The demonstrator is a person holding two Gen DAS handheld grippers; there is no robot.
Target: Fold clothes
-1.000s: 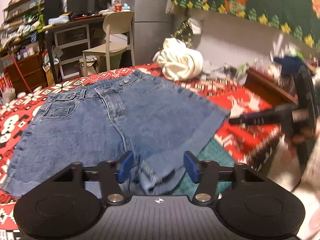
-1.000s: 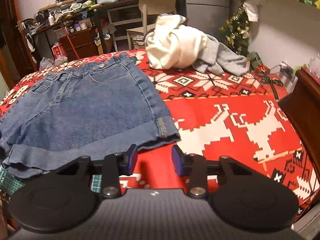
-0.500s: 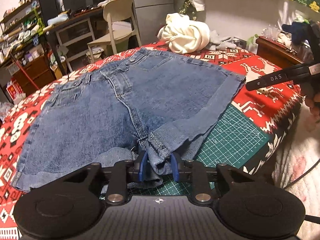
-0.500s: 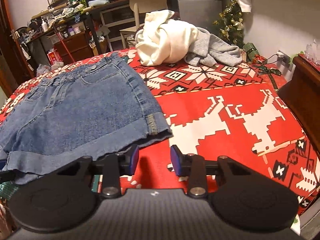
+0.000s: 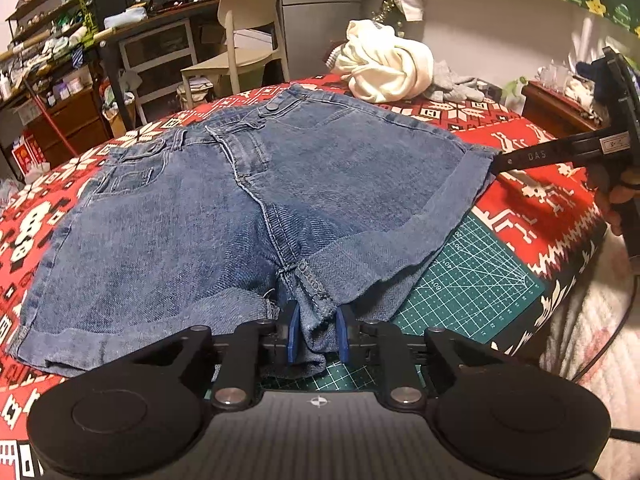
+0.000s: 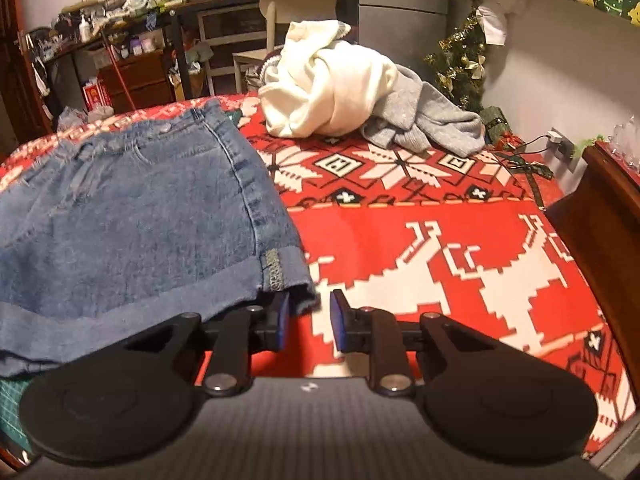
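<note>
On a red-and-white patterned blanket, seen from the left wrist, a pair of blue denim shorts lies flat, front side up, waistband toward the far edge. The near hem overhangs a green gridded cutting mat. The left gripper has just been closing, and its blue pads now pinch the crotch seam where the two cuffed legs meet. At the right side, the black right gripper reaches the outer corner of the shorts' right leg cuff, with a hand behind it. A crumpled cream-white garment sits beyond the waistband, apart from the shorts, and a beige plastic chair stands behind the bed.

From the right wrist, the shorts fill the left half, cuff turned up along the near edge. The right gripper has also been closing; the cuff corner lies between its jaws against the left pad, while the other pad stands off, so nothing is clamped. A grey knitted garment lies against the cream-white one.
</note>
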